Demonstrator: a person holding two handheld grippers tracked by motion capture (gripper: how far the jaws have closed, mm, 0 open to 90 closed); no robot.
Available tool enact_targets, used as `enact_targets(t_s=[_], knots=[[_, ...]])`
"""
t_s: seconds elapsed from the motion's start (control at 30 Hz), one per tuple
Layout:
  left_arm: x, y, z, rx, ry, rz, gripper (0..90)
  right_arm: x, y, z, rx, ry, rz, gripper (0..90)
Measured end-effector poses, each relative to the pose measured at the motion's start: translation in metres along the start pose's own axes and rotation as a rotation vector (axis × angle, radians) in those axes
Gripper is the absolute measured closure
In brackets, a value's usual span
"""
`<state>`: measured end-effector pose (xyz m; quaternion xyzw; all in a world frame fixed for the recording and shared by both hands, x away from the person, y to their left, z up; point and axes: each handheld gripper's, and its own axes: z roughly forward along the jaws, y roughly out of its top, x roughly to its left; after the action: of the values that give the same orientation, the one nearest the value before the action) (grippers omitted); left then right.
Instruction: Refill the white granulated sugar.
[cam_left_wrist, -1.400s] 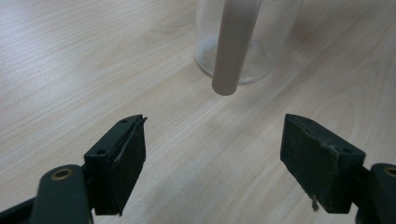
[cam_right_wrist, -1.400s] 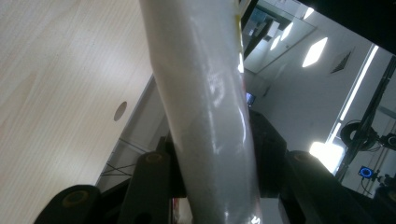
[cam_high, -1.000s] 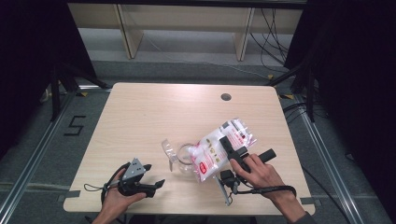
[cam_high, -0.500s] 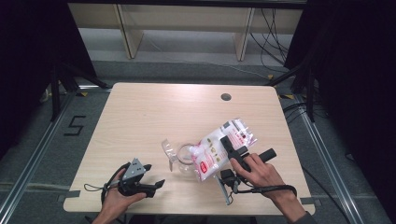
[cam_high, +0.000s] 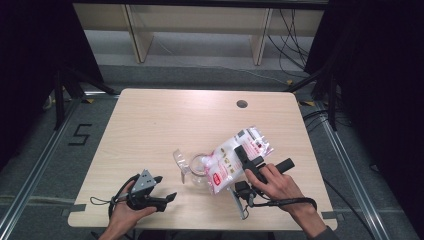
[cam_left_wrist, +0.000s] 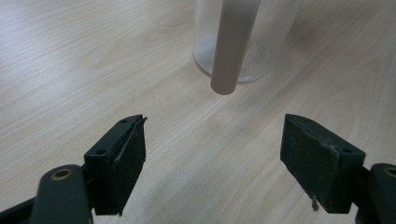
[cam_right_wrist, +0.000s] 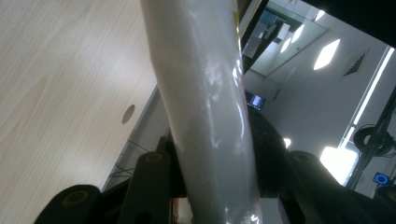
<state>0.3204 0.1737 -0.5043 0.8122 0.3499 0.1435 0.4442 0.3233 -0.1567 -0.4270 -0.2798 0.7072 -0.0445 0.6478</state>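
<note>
Bag (cam_high: 231, 156) seemingly pinched between right tongs (cam_high: 246, 156).

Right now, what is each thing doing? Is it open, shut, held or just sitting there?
left gripper: open, nothing between its jaws, low over the table.
right gripper: shut on the white bag.
white bag: held up and tilted, lower end at the cup's mouth.
clear cup: upright on the table, not held.
table: light wood, with a small round hole near its far edge.

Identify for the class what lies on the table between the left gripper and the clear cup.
Nothing but bare wood: in the left gripper view, the open left gripper faces the clear cup across uncovered table. The high view agrees.
</note>
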Motion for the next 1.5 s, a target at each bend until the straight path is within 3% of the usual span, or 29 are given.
enact_targets(t_s=[0.1, 0.13, 0.17, 0.2, 0.3, 0.33, 0.43, 0.5, 0.57, 1.0, 1.23, 1.5], knots=[[0.000, 0.000, 0.000, 0.000, 0.001, 0.014, 22.1, 0.000, 0.001, 0.000, -0.005, -0.001, -0.009, 66.0], [0.001, 0.000, 0.000, -0.001, -0.001, 0.016, 22.1, 0.003, 0.001, 0.000, 0.006, 0.006, 0.045, 66.1], [0.001, 0.000, 0.000, 0.000, -0.001, 0.016, 22.1, 0.003, 0.001, 0.000, 0.006, 0.006, 0.045, 66.1], [0.001, 0.000, 0.000, 0.000, -0.001, 0.017, 22.0, 0.001, 0.000, 0.001, -0.007, 0.000, 0.009, 66.1], [0.001, 0.000, 0.000, 0.000, 0.001, 0.014, 22.0, 0.000, -0.001, 0.001, -0.004, 0.001, 0.001, 66.1], [0.000, 0.000, 0.000, -0.001, -0.003, -0.005, 22.0, -0.001, -0.001, 0.000, -0.002, -0.004, -0.008, 66.1], [0.001, 0.001, -0.001, -0.002, 0.000, 0.020, 22.0, -0.001, -0.001, 0.000, 0.000, -0.002, -0.007, 66.1], [0.000, 0.000, 0.000, -0.002, 0.006, -0.003, 22.0, -0.002, -0.001, -0.001, 0.000, -0.001, -0.008, 66.1], [0.001, 0.001, -0.001, -0.001, 0.007, 0.021, 22.0, -0.002, -0.001, -0.002, 0.008, -0.003, -0.012, 66.2], [0.001, 0.001, -0.001, -0.001, 0.008, 0.021, 22.0, -0.005, -0.004, -0.003, 0.012, 0.012, -0.018, 66.2], [0.002, 0.001, -0.002, -0.003, 0.003, 0.022, 22.1, -0.009, -0.005, -0.005, 0.011, -0.004, -0.015, 66.3], [0.002, 0.001, -0.001, -0.003, 0.008, 0.023, 22.1, -0.009, -0.005, -0.005, 0.006, 0.017, -0.008, 66.5]])
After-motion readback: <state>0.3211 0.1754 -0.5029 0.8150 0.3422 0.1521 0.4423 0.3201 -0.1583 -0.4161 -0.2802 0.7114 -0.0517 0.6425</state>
